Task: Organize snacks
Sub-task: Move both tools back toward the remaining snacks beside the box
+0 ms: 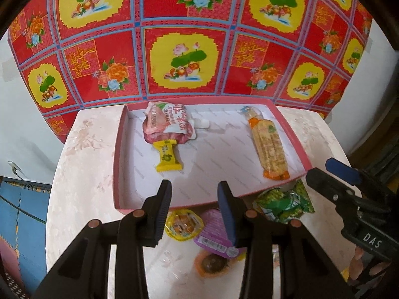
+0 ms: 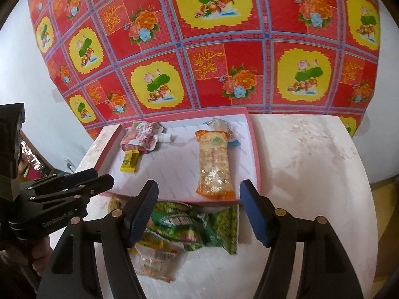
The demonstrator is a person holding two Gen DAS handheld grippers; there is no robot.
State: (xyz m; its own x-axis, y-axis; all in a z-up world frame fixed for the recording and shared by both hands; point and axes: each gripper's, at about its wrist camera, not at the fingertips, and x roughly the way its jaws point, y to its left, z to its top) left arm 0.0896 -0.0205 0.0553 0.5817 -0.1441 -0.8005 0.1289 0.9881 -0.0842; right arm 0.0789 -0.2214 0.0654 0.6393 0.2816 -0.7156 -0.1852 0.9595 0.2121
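Red floral cloth hangs behind my pale table, and on that table sits the pink tray with a white floor.

Inside the tray, at the far left, I see a pink pouch with a white spout, and a small yellow candy lies with one end touching the pouch's near edge. Toward the tray's right side a long orange cracker pack lies lengthwise, its near end close to the front wall. From the right wrist view a smaller pale packet lies partly under the pack's far end.

Outside the tray, just in front of its near wall, loose snacks lie on the table: a green bag crumpled against the wall, a yellow jelly cup, a purple packet beside it, and an orange-rimmed cup nearer me, blurred. The right view also shows a clear wrapper below the green bag.

My left gripper hovers over the tray's front wall with its jaws moderately parted and nothing between them; the jelly cup and purple packet show below it. My right gripper hangs above the green bag, jaws spread wide, holding nothing. Each gripper shows at the edge of the other's view.
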